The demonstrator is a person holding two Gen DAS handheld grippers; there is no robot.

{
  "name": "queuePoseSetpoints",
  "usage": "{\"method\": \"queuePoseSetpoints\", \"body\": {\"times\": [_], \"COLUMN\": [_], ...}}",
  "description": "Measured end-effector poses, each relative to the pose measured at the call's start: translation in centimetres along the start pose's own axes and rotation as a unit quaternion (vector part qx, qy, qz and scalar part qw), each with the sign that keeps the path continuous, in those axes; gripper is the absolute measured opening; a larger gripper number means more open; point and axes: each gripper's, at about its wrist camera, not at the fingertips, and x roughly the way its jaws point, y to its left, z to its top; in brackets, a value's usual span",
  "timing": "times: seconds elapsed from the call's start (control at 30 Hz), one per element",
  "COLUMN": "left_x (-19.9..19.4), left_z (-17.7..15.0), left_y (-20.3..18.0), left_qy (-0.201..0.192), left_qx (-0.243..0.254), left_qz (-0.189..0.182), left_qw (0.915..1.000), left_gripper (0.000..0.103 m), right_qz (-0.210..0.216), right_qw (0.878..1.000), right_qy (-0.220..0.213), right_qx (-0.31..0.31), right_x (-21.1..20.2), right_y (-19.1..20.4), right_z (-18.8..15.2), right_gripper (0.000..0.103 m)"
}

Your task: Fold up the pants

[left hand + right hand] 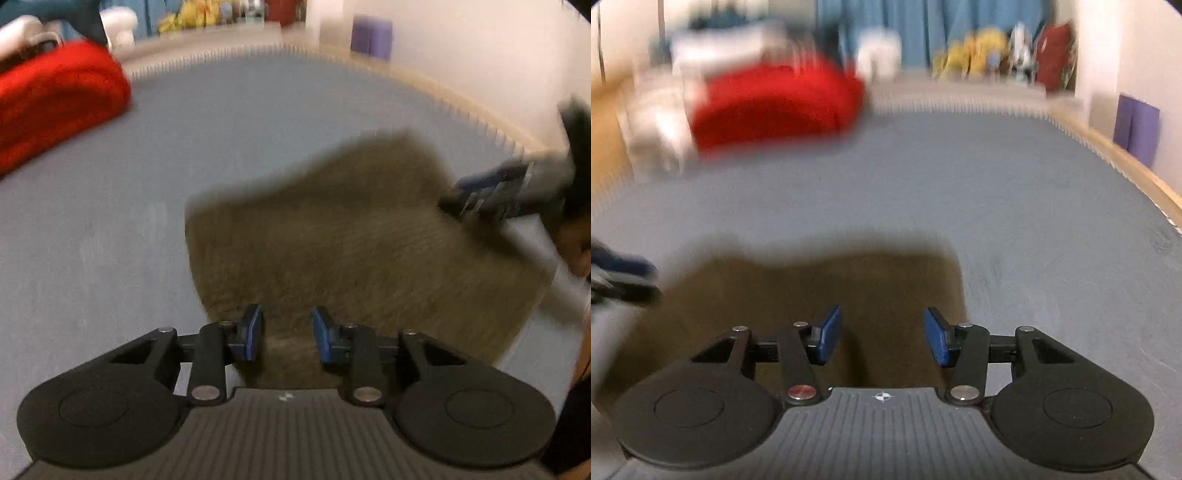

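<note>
- Left gripper point(287, 334) at bottom centre of left wrist view: blue pads parted to a medium gap, nothing pinched, near edge of pants just beyond the tips.
- Right gripper point(883, 336) at bottom centre of right wrist view: pads spread somewhat wider, likewise empty, hovering over the same cloth.
- Brown pants point(354, 236) lying as a compact, roughly rectangular stack on the grey-blue mat point(110, 229), centre to lower right of left view; lower centre of right view.
- Heavy motion blur in both views, so layer count and edge alignment not readable.
- Right gripper also visible at right edge of left view, at the far right corner of the stack; contact with cloth not clear.
- Red blanket roll point(775, 107) upper left in both views, well apart from pants. Purple box point(371, 37) against wall, upper right.
- Judged step: late in the fold, probably a finished or near-finished bundle with both claws released.
- Next likely needs: confirm edges squared; if another fold remains, pinch near corners, lift low, lay over evenly.
</note>
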Motion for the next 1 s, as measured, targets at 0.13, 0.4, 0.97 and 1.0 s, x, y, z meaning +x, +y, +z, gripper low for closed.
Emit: {"method": "queuePoseSetpoints", "body": {"times": [0.13, 0.4, 0.97, 1.0], "left_x": [-4.4, -3.9, -14.5, -13.9], "left_z": [0.5, -3.7, -0.3, -0.8], "left_y": [-0.8, -4.2, -7.1, -7.2], "left_qy": [-0.022, 0.047, -0.091, -0.092], "left_qx": [-0.010, 0.093, -0.196, -0.204], "left_qz": [-0.004, -0.007, 0.077, 0.083], "left_qw": [0.9997, 0.9945, 0.9733, 0.9712], "left_gripper": [0.034, 0.034, 0.095, 0.096], "right_qz": [-0.018, 0.032, 0.009, 0.004], "right_qw": [0.998, 0.995, 0.988, 0.988], "right_qy": [0.034, 0.095, -0.105, -0.111], "right_qx": [0.044, -0.029, 0.111, 0.105], "right_x": [0.0, -4.0, -17.8, -17.3], "right_y": [-1.4, 1.8, 3.4, 3.5], "right_z": [-1.3, -4.8, -2.8, -3.5], "right_gripper": [0.061, 0.061, 0.102, 0.102]}}
